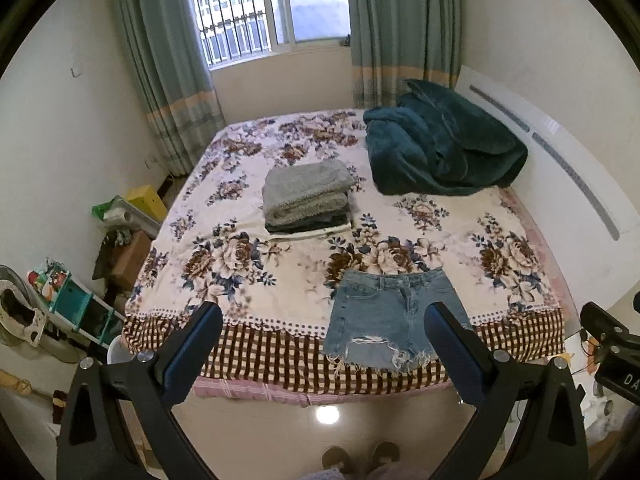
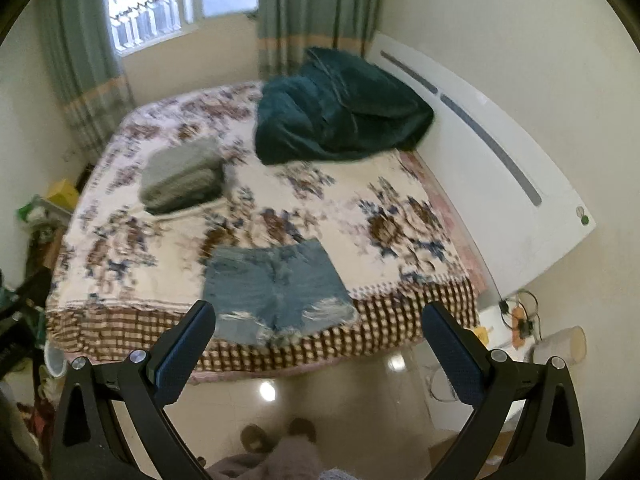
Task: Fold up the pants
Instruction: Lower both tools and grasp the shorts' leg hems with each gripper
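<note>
A pair of blue denim shorts (image 1: 384,316) with frayed hems lies flat near the front edge of the bed, waistband away from me; it also shows in the right wrist view (image 2: 276,288). My left gripper (image 1: 324,316) is open and empty, held above the floor in front of the bed. My right gripper (image 2: 320,316) is open and empty, likewise short of the bed edge. Part of the right gripper (image 1: 612,344) shows at the right edge of the left wrist view.
The bed (image 1: 248,280) has a floral cover. A stack of folded clothes (image 1: 306,200) sits mid-bed, seen also from the right wrist (image 2: 182,178). A dark teal blanket (image 1: 444,152) is heaped by the white headboard (image 1: 580,184). Clutter and boxes (image 1: 132,216) line the left wall.
</note>
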`<action>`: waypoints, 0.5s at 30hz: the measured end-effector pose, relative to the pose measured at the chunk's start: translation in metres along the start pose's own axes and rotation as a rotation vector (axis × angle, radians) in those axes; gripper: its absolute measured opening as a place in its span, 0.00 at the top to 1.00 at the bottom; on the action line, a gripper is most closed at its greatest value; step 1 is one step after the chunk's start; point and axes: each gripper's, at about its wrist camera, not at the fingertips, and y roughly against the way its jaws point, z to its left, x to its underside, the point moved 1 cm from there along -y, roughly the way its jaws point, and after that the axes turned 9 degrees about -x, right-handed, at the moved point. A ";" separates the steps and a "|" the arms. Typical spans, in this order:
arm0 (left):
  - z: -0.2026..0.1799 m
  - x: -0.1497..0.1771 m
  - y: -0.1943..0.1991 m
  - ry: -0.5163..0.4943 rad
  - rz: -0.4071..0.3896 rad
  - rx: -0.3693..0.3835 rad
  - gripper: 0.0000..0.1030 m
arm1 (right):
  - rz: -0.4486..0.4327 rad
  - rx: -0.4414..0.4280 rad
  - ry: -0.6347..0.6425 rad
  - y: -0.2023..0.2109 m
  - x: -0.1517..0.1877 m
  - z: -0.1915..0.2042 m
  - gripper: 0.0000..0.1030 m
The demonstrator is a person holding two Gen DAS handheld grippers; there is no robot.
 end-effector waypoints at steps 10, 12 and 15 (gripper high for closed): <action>-0.080 -0.007 -0.118 -0.026 0.132 -0.075 0.00 | 0.177 -0.046 0.015 -0.185 -0.047 -0.068 0.00; -0.105 -0.010 -0.145 -0.016 0.174 -0.100 0.00 | 0.227 -0.090 0.034 -0.234 -0.061 -0.083 0.00; -0.144 -0.013 -0.188 0.006 0.247 -0.151 0.00 | 0.313 -0.178 0.067 -0.310 -0.082 -0.112 0.11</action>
